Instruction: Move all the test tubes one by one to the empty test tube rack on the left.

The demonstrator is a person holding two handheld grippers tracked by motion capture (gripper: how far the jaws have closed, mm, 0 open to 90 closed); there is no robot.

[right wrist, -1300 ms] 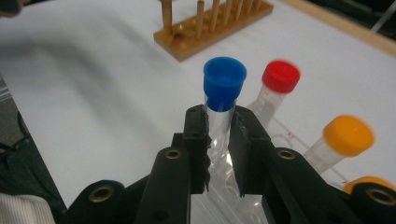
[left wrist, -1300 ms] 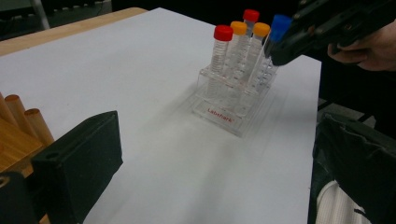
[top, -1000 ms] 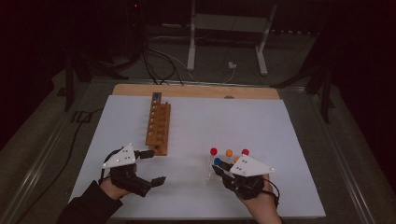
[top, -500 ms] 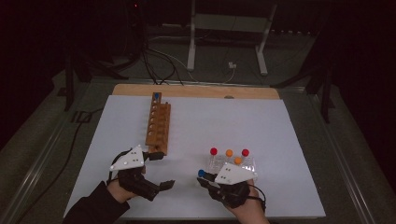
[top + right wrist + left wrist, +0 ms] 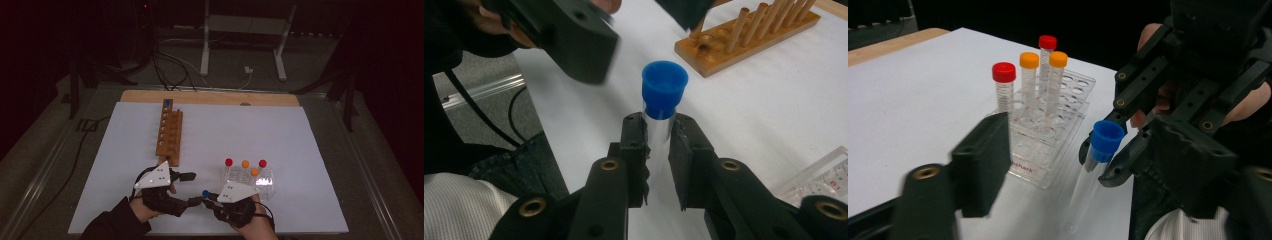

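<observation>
My right gripper (image 5: pixel 209 199) (image 5: pixel 658 140) is shut on a clear tube just under its blue cap (image 5: pixel 205 193) (image 5: pixel 664 85) (image 5: pixel 1106 140). The tube hangs tilted, its tip close to the white mat. My left gripper (image 5: pixel 196 188) (image 5: pixel 1080 147) is open, and its jaws stand either side of the cap without touching it. A clear plastic rack (image 5: pixel 265 184) (image 5: pixel 1048 165) to the right holds two red-capped tubes (image 5: pixel 228 162) (image 5: pixel 1004 72) and two orange-capped ones (image 5: pixel 245 163) (image 5: pixel 1029 60).
A wooden rack (image 5: pixel 170 135) (image 5: pixel 744 37) runs away from the left gripper, with one blue-capped tube (image 5: pixel 168 103) in its far hole. A wooden board (image 5: pixel 210 97) edges the white mat (image 5: pixel 240 130) at the back. Cables and a stand lie beyond.
The right gripper has carried the blue-capped tube left and nearer, away from the clear rack. The left gripper has shifted right, and its open jaws now flank the cap.
</observation>
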